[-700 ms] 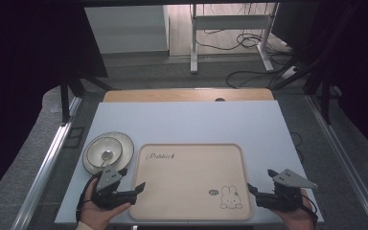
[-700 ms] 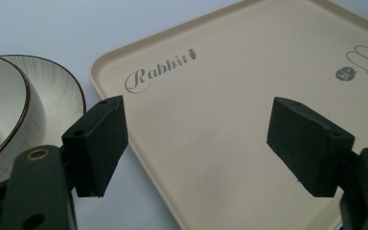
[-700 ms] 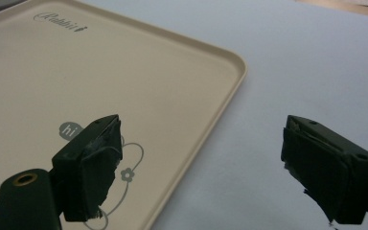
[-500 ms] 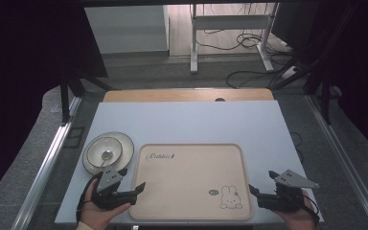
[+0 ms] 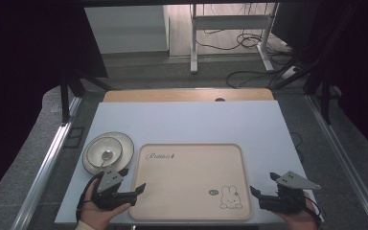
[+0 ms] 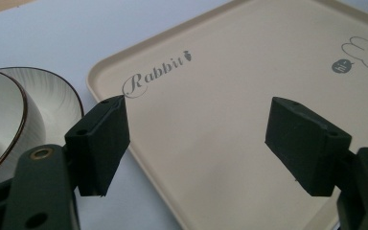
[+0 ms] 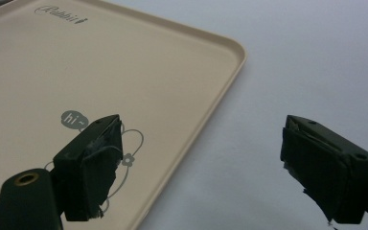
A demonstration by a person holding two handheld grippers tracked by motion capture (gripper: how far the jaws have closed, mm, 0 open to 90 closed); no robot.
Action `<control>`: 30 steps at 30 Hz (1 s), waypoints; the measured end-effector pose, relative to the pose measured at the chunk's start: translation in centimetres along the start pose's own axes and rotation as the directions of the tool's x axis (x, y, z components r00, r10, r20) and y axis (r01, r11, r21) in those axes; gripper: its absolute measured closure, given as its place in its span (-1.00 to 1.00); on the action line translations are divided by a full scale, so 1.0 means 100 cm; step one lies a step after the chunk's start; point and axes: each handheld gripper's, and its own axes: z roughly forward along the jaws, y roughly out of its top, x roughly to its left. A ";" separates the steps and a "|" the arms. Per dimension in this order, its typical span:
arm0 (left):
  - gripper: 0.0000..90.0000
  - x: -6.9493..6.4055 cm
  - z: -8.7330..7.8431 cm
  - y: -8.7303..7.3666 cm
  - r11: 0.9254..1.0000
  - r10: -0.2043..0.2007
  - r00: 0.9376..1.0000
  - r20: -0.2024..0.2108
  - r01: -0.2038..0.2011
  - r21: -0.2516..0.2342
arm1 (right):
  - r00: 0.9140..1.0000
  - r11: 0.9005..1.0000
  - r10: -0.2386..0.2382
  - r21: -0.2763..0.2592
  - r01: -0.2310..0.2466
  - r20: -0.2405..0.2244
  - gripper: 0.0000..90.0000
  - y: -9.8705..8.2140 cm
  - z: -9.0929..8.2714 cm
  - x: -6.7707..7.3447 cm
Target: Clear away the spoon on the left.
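Grippers sat at the near edge of the desk (image 5: 187, 120), one at each near corner of the beige tray (image 5: 187, 179). The left gripper (image 5: 133, 181) had its jaws spread wide, straddling the tray's left rim, with nothing between them. The right gripper (image 5: 262, 186) was likewise spread and empty, its jaws bracketing the right rim beside the printed rabbit (image 5: 230, 197). The step in hand looked like the approach to a two-handed grasp of the tray; the next move would call for each gripper to slide onto its rim and close evenly, so the tray lifts level. The tray itself lay flat and carried nothing. Farther left, just beside the tray, a small bowl (image 5: 104, 150) sat on a ribbed plate (image 5: 123, 143), with what seemed a spoon (image 5: 106, 156) inside the bowl.
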 end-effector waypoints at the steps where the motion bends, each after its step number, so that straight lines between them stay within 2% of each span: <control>1: -0.48 0.000 0.000 0.000 1.000 0.000 1.000 0.000 0.000 0.000 | 1.000 1.000 -0.001 0.000 0.001 0.000 -0.67 0.000 0.000 0.000; 17: -0.43 0.007 -0.018 0.007 0.998 -0.009 0.999 -0.037 0.006 -0.060 | 1.000 1.000 -0.008 -0.020 0.008 0.003 -0.65 -0.001 -0.003 0.000; 30: -0.41 0.014 -0.031 0.009 0.997 -0.006 0.997 -0.074 0.000 -0.076 | 1.000 1.000 -0.003 -0.005 0.004 0.005 -0.65 -0.002 -0.002 -0.003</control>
